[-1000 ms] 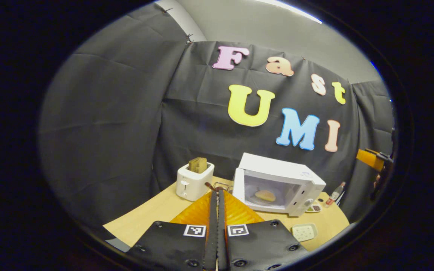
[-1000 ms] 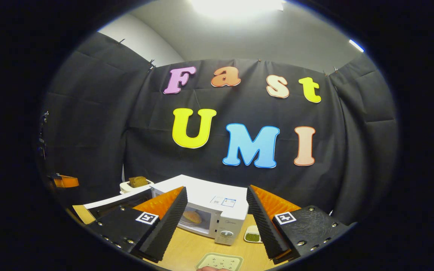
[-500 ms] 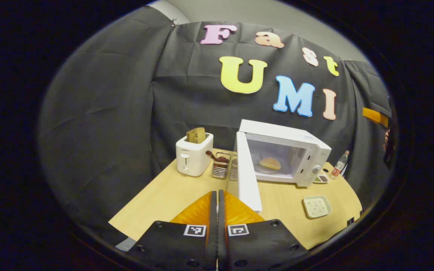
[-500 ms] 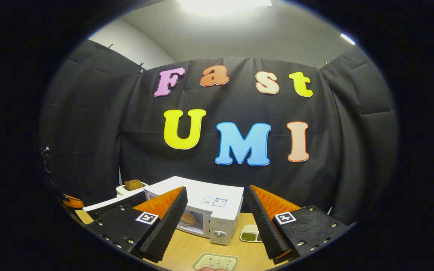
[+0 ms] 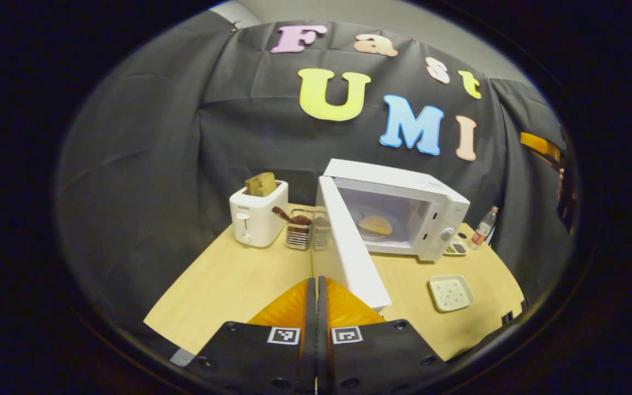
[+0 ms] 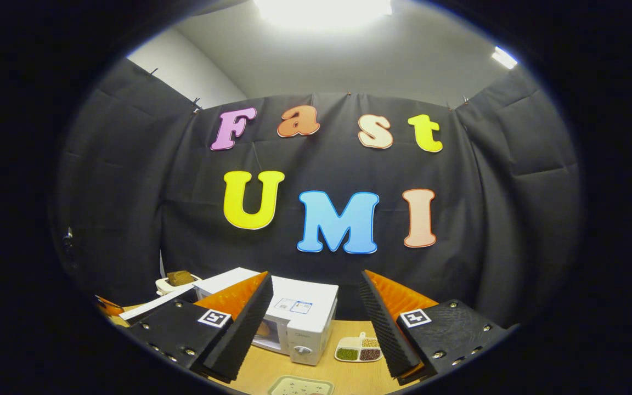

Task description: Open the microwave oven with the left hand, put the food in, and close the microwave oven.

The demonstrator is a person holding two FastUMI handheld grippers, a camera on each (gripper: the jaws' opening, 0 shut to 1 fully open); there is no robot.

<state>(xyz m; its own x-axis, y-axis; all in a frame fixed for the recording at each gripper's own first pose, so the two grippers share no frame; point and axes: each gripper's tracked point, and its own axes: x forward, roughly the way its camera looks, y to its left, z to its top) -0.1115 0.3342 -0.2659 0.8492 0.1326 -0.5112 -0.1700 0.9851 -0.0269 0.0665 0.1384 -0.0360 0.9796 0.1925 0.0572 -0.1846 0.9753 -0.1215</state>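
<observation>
Now the coming move turns on the white microwave door (image 5: 349, 247): it stands swung open just above and right of the left gripper (image 5: 316, 307) in the left gripper view, its long edge running from the frame's centre down toward the lower middle, its lower corner just beside the orange fingers (image 5: 294, 302). Those fingers are clenched together on nothing. By my judgement this hand is nearer and should push the door shut. The boxy white microwave oven (image 5: 404, 214) sits right of centre on the pale wooden surface (image 5: 228, 285), and a flat yellowish piece of food (image 5: 375, 224) already lies on the plate inside. In the right gripper view the right gripper (image 6: 316, 323) is held high, fingers spread wide and empty, the microwave oven low between them
</observation>
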